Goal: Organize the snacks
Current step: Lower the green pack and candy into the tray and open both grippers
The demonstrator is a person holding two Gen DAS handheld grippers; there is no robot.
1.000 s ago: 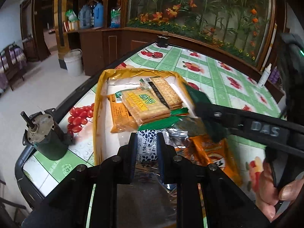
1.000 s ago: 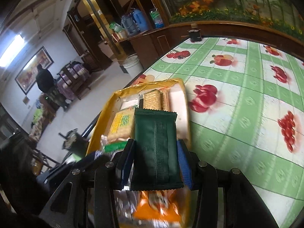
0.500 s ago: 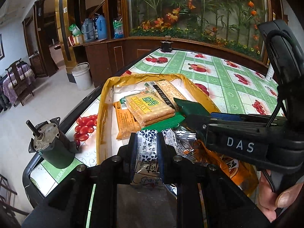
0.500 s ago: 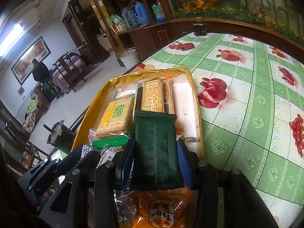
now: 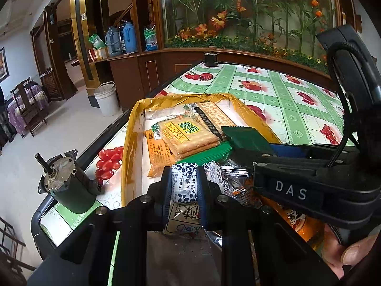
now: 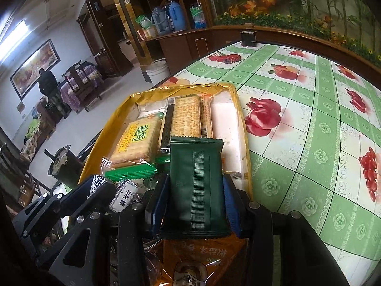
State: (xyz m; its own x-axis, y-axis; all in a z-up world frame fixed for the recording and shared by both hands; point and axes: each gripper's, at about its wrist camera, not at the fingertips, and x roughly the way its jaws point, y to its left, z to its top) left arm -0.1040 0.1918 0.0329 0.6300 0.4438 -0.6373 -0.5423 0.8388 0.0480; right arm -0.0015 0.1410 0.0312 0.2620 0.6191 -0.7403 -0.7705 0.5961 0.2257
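I have the right claw [image 6: 196,200] clamped on a dark green wafer packet [image 6: 196,183] and the left claw [image 5: 183,186] clamped on a blue-and-white candy packet [image 5: 184,183], both poised over the gold tray [image 6: 243,119] for sorting.

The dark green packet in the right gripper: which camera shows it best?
The right wrist view. The dark green packet fills the centre there, its seamed face in full view, clamped between the right gripper fingers. The left wrist view catches only its far end, seen from the side.
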